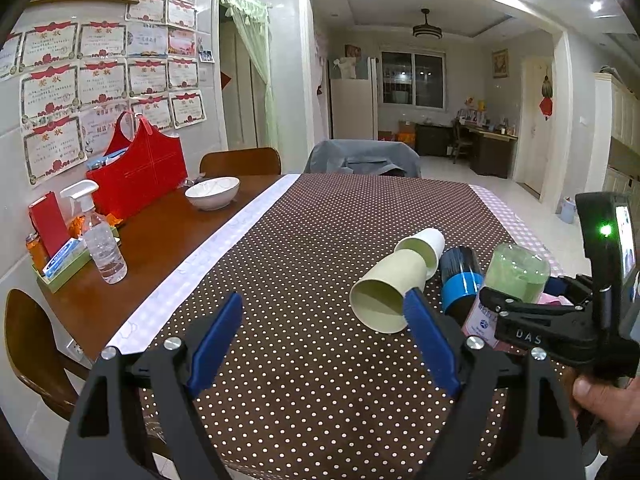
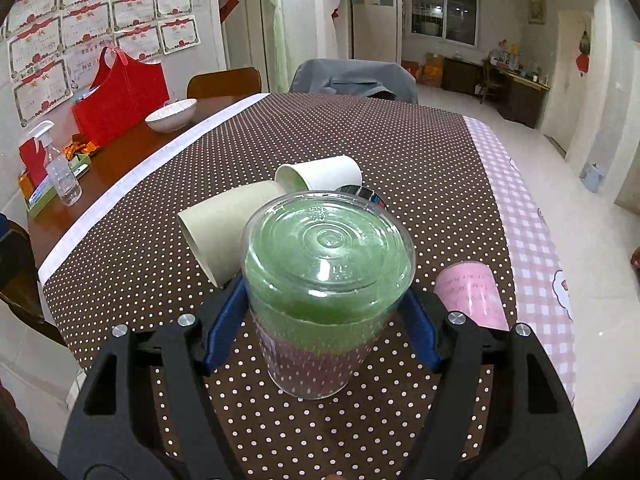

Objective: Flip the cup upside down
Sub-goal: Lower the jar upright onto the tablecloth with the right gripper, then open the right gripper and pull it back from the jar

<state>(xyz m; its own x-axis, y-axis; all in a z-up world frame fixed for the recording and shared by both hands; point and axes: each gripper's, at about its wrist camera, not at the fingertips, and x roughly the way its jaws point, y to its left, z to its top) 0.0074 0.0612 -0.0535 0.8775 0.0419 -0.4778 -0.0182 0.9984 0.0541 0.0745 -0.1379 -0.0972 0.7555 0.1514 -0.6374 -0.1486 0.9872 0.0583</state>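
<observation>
A clear plastic cup with a green lining and a pink label is held between the blue pads of my right gripper, which is shut on it. Its ringed base points up and away from the camera. In the left wrist view the same cup stands base up at the right, over the polka-dot tablecloth; whether it touches the cloth cannot be told. My left gripper is open low over the cloth, holding nothing. Its right pad is close to the mouth of a beige paper cup.
The beige cup and a white paper cup lie on their sides beside a dark can with a blue band. A pink cup lies at the right. A bowl, red bag and spray bottle sit left.
</observation>
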